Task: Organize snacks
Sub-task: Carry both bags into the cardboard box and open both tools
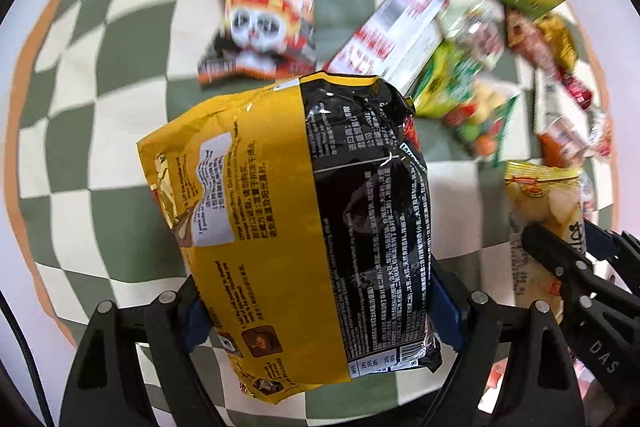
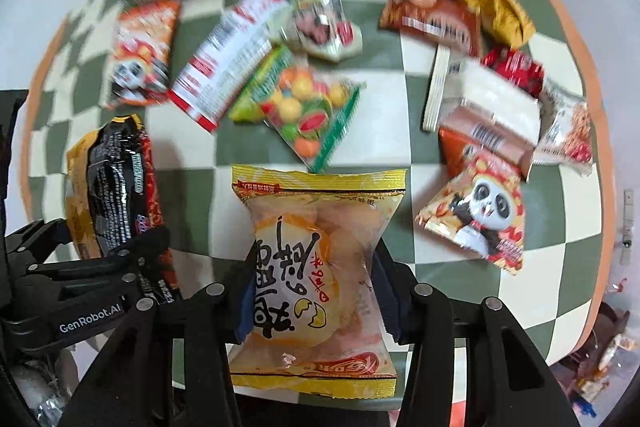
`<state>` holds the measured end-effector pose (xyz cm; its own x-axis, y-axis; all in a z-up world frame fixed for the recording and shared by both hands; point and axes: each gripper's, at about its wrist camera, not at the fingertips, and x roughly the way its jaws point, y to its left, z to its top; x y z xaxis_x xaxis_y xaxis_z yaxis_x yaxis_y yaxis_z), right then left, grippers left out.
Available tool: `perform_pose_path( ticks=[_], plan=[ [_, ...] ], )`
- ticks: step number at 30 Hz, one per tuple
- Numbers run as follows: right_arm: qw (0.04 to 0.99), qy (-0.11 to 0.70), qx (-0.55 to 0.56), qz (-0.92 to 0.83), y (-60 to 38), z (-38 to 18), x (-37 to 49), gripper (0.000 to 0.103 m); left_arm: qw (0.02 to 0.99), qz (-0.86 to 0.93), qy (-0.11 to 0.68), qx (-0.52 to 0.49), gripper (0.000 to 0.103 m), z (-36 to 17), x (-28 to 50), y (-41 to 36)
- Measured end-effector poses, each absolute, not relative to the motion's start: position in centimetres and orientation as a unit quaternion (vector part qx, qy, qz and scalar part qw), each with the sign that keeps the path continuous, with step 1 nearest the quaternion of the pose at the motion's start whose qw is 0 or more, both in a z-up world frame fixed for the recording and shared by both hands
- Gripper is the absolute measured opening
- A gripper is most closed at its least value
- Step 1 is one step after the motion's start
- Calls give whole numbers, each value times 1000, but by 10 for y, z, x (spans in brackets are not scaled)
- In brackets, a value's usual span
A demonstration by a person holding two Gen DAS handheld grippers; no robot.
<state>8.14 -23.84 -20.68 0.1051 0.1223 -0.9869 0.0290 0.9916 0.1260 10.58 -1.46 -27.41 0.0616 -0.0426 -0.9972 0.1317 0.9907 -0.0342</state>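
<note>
While the left gripper (image 1: 320, 311) squeezed the noodle bag (image 1: 296, 227) and the right gripper (image 2: 316, 307) pinched the egg snack (image 2: 316, 267), either slippery pack could have slid out and dropped onto the surface (image 2: 400, 107).

Yellow-and-black noodle packet (image 1: 312, 227): gripped between the left tool's (image 1: 320, 311) pads, lifted clear of the checked table (image 1: 100, 107). Yellow egg-snack packet (image 2: 320, 279): pinched at its waist by the right tool (image 2: 320, 307), also raised. Remaining snack packets (image 2: 304, 107) lie scattered on the table.

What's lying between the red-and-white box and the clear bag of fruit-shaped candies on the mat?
A green packet lies wedged between the red-and-white box and the candy bag, partly under the bag. The right wrist view shows it best.
</note>
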Motion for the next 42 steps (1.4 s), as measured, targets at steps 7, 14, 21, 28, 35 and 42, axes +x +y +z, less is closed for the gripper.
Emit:
perform_pose_path(
  ticks=[7,14,21,28,35,42],
  plan=[
    [787,609,72,63,-255,-112,65,51,767,-75,636,33,86,-204,114,-26],
    [827,547,86,97,-279,-30,113,51,797,-92,597,5,86,-123,177,-40],
    [846,512,100,113,-311,-4,201,51,797,-102,596,4,86,-99,288,-63],
    [840,519,105,114,-325,-45,302,51,757,-87,647,5,86,-148,407,-74],
    [831,537,88,116,-313,-111,370,51,732,-78,676,11,86,-190,457,-83],
    [819,554,89,122,-301,-157,406,54,715,-82,694,18,87,-218,474,-92]
  ],
)
